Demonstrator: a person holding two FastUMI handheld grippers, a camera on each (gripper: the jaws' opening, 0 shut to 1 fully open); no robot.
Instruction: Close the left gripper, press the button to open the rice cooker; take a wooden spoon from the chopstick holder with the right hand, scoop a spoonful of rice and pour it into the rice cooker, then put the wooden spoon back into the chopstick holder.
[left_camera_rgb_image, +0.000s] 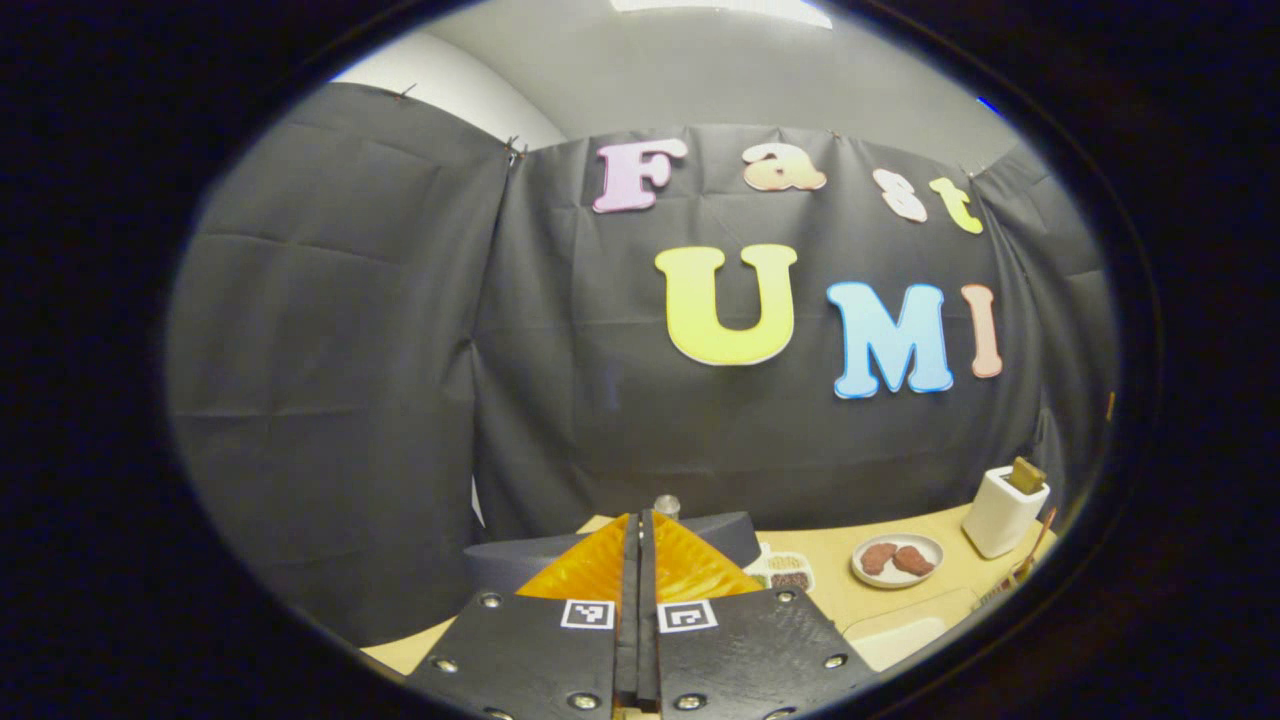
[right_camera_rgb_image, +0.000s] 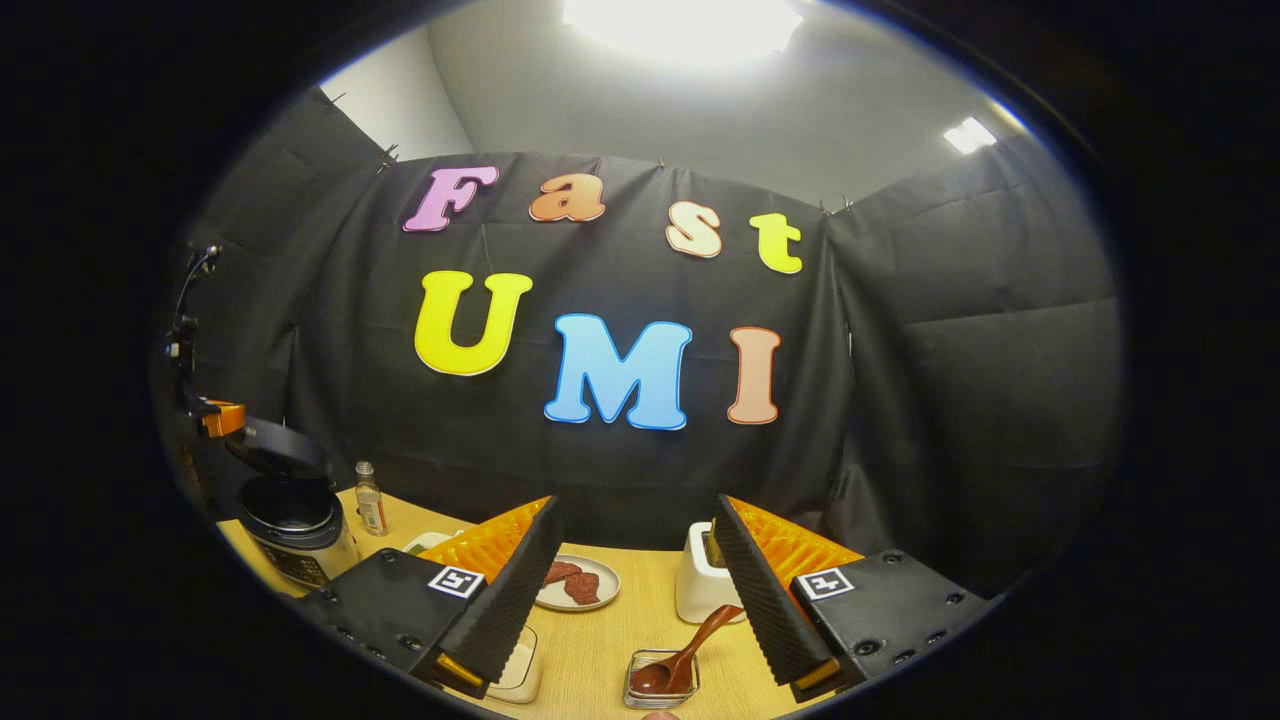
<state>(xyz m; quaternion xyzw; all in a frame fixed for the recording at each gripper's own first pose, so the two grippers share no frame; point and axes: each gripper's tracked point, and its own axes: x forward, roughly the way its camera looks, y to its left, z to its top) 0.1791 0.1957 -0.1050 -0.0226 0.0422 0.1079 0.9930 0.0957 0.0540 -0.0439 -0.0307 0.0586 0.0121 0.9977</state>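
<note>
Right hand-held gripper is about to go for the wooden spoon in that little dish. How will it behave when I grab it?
The wooden spoon looks rigid. It leans on the dish rim, so it may pivot or slide when nudged. Its handle looks thin and smooth, so it could twist in the grip.

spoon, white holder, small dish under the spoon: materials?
Spoon: looks like wood with a glossy reddish-brown finish; the bowl shows shine. Holder: smooth white, matte to slightly glossy, plastic or ceramic, can't tell which. Dish: clear with bright edges, glass or clear plastic.
</note>
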